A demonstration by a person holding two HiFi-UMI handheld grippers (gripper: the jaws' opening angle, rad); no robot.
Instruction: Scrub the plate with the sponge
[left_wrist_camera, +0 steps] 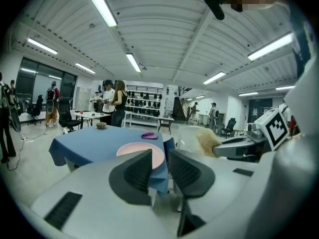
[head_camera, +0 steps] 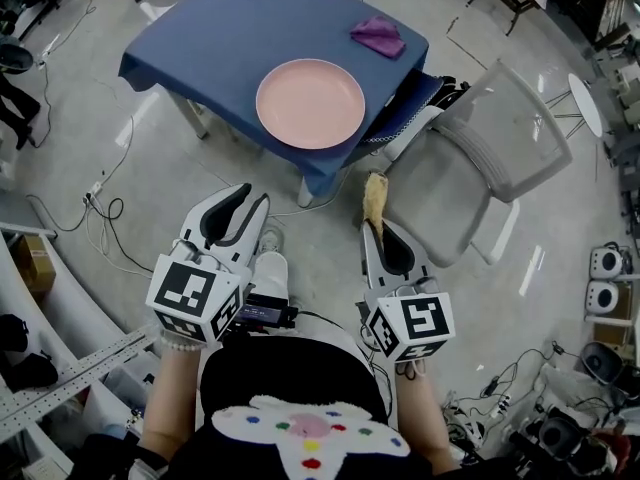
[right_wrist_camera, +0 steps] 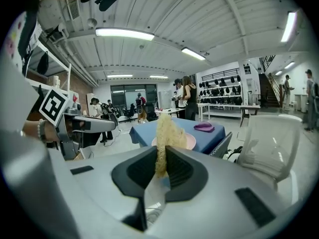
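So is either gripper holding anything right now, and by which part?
The right gripper is shut on the sponge, gripping its lower end; the rest sticks out past the jaws. The left gripper is open and holds nothing.

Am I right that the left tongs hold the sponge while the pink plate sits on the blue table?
Not quite: the right tongs hold the sponge, as the right gripper view shows; the left tongs are open, empty. The pink plate does sit on the blue table.
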